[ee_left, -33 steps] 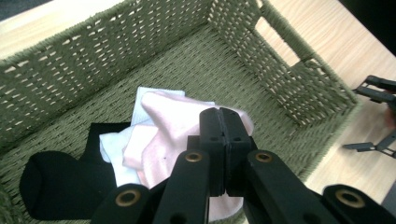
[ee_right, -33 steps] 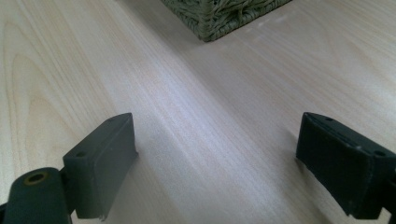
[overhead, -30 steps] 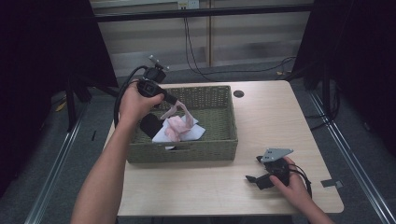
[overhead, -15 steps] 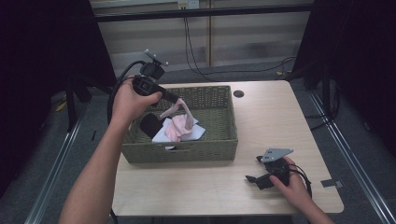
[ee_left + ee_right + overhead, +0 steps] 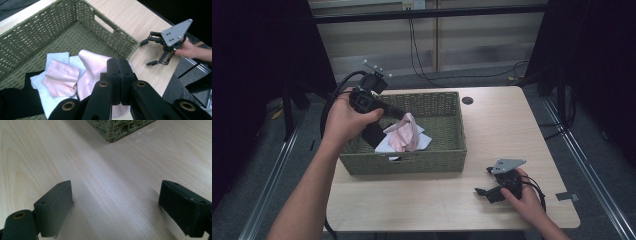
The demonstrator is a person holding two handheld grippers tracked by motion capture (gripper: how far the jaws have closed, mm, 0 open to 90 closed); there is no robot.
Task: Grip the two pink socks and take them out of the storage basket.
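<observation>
A green woven basket (image 5: pixel 459 125) sits on the left half of the wooden table. It holds a pale white cloth (image 5: pixel 57 58), a small pink cloth (image 5: pixel 61 80) and a black cloth (image 5: pixel 15 100). My left gripper (image 5: pixel 404 116) hangs over the basket, shut on a larger pink cloth (image 5: pixel 404 132) that droops from its tips onto the pile. In the left gripper view the jaws (image 5: pixel 119 65) meet on that pink cloth (image 5: pixel 92 67). My right gripper (image 5: pixel 482 181) rests on the table near the front right, open, with bare wood between its jaws (image 5: pixel 116 197).
The basket's corner (image 5: pixel 117 127) lies ahead of the right gripper. Bare tabletop (image 5: pixel 507 125) spreads to the right of the basket, with a round cable hole (image 5: pixel 467 100) near the back edge. A strip of tape (image 5: pixel 563 196) sits at the table's right edge.
My left hand has drawn up and back to the left, pulling the pink cloth higher off the pile. The right gripper has stayed put.
</observation>
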